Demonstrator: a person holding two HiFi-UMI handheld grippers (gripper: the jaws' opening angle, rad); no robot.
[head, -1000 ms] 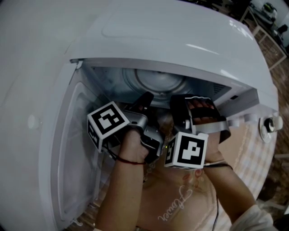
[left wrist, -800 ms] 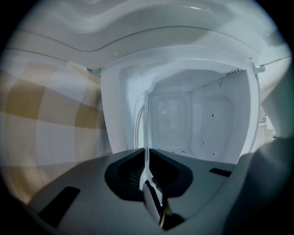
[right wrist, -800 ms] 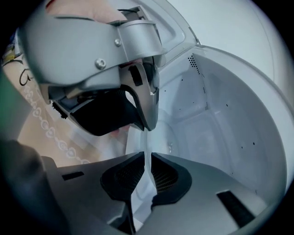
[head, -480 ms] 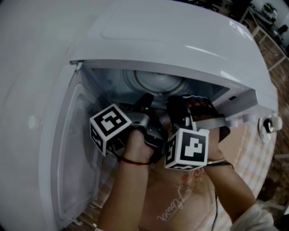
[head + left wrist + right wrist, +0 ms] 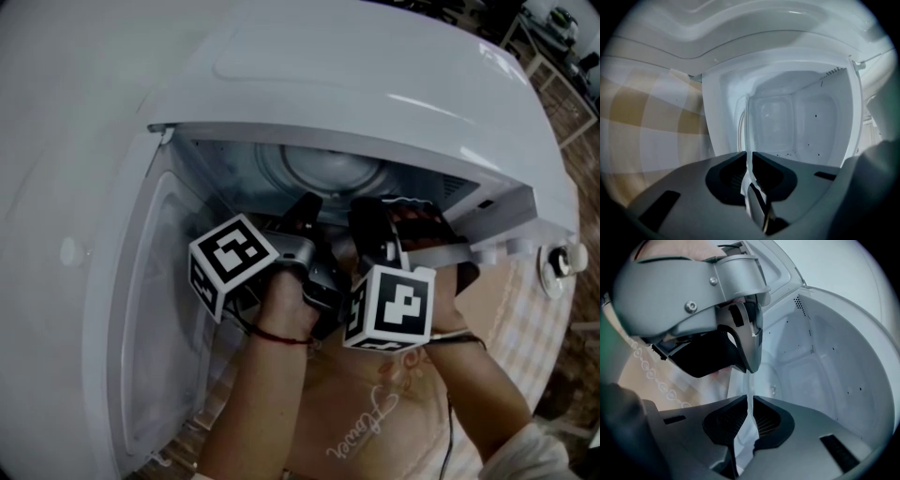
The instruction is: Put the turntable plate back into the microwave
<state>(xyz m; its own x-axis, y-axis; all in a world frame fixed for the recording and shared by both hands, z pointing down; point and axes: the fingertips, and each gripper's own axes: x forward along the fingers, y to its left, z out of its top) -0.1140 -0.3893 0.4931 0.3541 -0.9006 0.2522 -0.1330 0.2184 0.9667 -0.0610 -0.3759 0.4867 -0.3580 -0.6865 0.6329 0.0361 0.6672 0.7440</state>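
The left claw (image 5: pixel 750 158) and right claw (image 5: pixel 750 401), side by side, each clamp the near rim of the turntable plate (image 5: pixel 748 126); the microwave (image 5: pixel 394 75) cavity lies straight ahead.

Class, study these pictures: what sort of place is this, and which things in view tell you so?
Probably a kitchen or dining corner, though it may be a mock-up: a white microwave stands with its door open on a checked tablecloth, and other furniture shows behind it.
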